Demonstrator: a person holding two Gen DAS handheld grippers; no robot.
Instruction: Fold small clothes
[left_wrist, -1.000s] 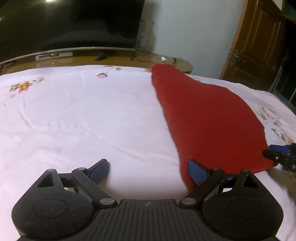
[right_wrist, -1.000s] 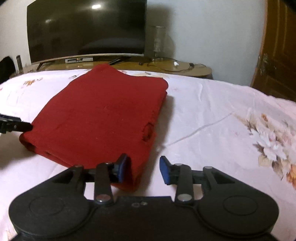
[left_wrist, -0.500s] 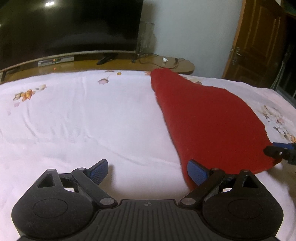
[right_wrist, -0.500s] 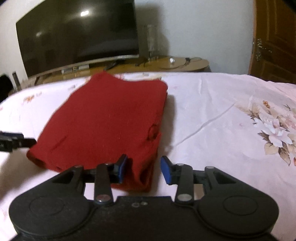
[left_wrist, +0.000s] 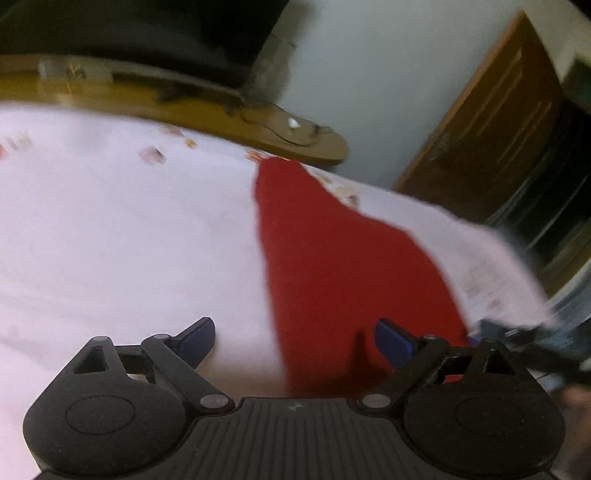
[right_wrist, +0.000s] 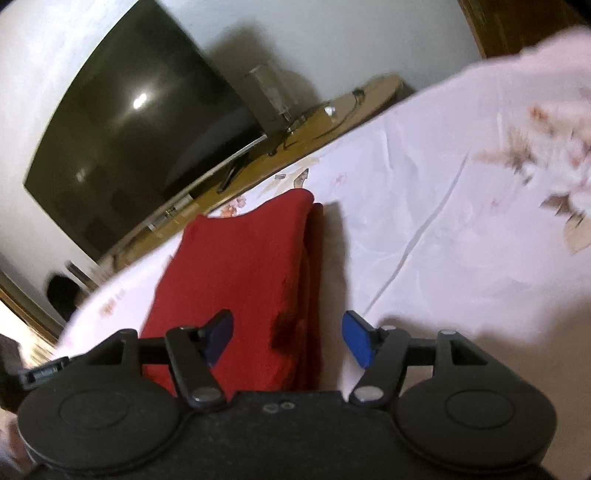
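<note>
My left gripper (left_wrist: 295, 341) stands wide open at the bottom of its frame, nothing pressed between its blue pads; the near edge of the folded red knitted garment (left_wrist: 347, 266) lies in the gap toward the right pad. The garment runs from lower centre up to mid-frame on the pale pink floral bedsheet (left_wrist: 110, 240), and the whole left half of that sheet is bare, open room. At the right edge I see the other tool's tip, blurred.

My right gripper (right_wrist: 288, 339) is opening, its blue pads parted either side of the garment's near right corner (right_wrist: 251, 266), not pressing it. The stacked fold edge runs up the frame's centre; right of it the sheet (right_wrist: 424, 229) lies free. Upper left stands a dark television screen (right_wrist: 122, 147) on a wooden cabinet (right_wrist: 332, 118); I see no containers.
</note>
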